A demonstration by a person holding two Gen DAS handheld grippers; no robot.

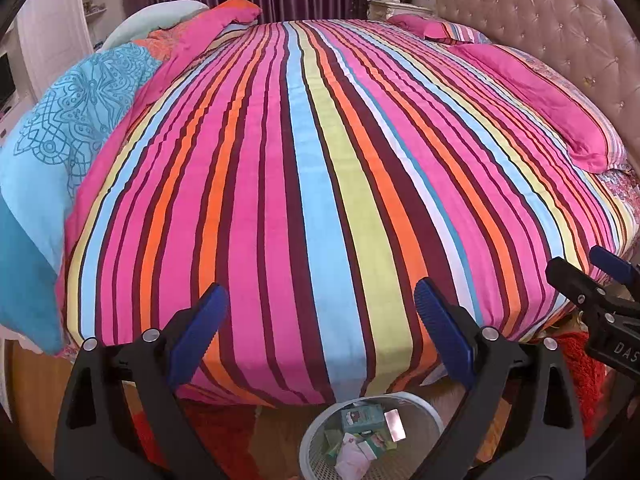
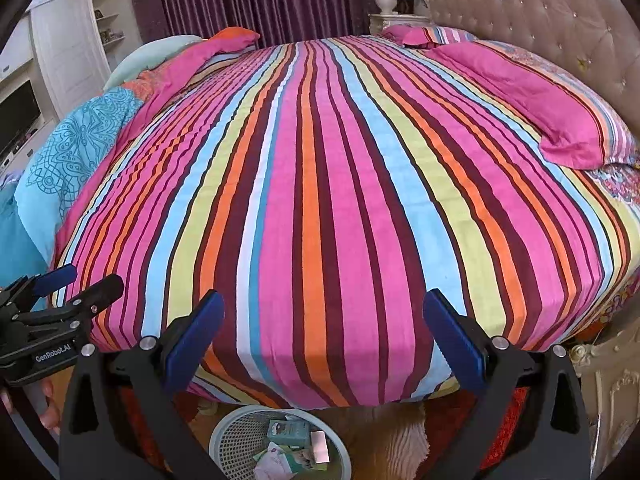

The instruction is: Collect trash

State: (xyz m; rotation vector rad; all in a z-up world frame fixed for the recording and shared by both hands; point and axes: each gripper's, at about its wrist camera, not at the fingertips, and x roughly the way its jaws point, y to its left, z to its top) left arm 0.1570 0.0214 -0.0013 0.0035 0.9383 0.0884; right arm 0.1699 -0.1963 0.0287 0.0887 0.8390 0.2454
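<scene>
Left gripper: jaws spread wide, nothing held, poised over the near edge of the striped bedspread. White mesh waste basket: on the floor below the bed edge between the grippers, holding a teal carton and paper scraps. Right gripper: jaws spread wide, nothing held, beside the left; pink pillow at far right by the tufted headboard.
</scene>
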